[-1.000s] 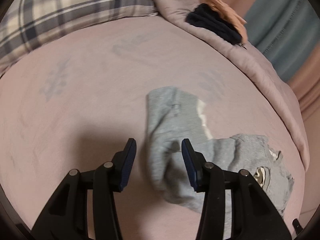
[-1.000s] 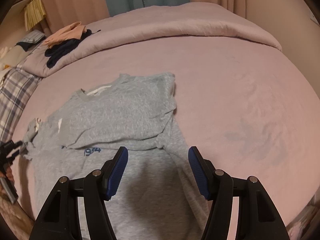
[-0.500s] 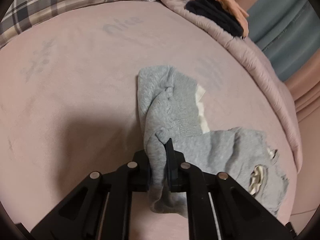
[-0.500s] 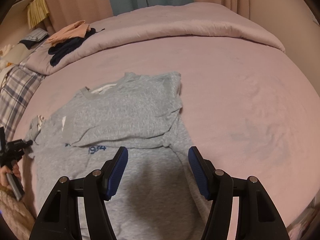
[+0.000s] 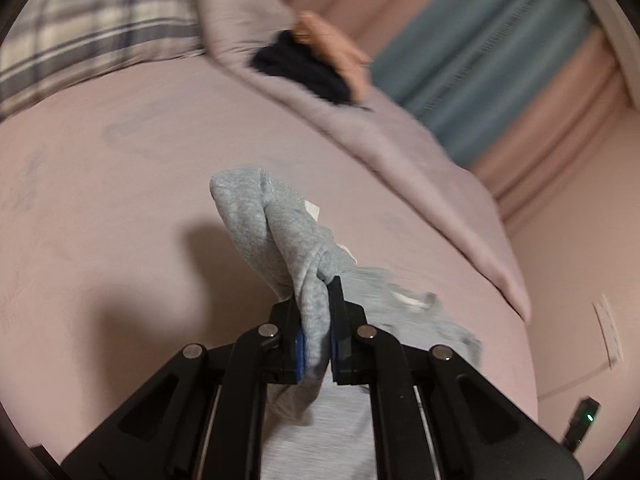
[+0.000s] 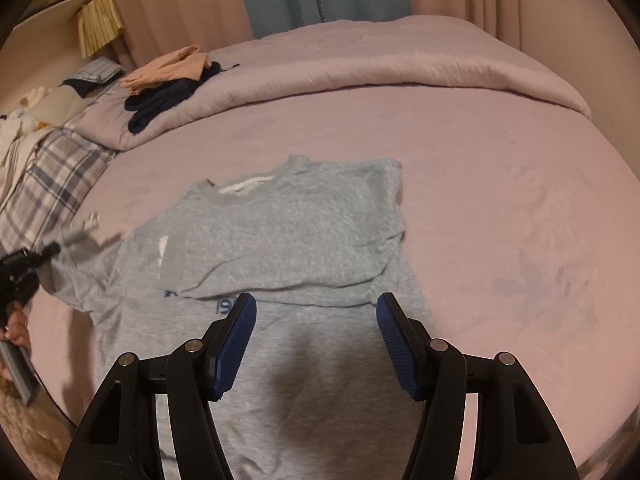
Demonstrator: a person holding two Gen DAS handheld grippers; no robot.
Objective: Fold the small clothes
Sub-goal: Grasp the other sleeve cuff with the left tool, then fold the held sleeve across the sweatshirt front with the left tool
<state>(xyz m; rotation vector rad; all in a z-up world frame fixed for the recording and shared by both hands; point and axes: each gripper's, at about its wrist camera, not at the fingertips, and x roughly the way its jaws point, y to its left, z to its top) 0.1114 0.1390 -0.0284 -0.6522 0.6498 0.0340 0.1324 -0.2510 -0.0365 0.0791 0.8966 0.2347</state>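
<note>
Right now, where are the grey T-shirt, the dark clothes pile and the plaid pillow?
grey T-shirt [image 6: 288,232], right wrist view, chest below the collar.
dark clothes pile [image 6: 160,104], right wrist view, navy fabric on the rolled duvet.
plaid pillow [image 5: 92,28], left wrist view, checked cover.

Dim, warm indoor light; left view motion-smeared, right sharper. Heavy fisheye bend, black corners, soft shadows on the bed.

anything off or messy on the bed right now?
Nothing damaged or spilled. The grey T-shirt lies half folded and slightly crooked, its sleeve bunched and lifted in the shut left gripper. A loose pile of dark and peach clothes sits on the rolled-back duvet. The right gripper hangs open, empty.
</note>
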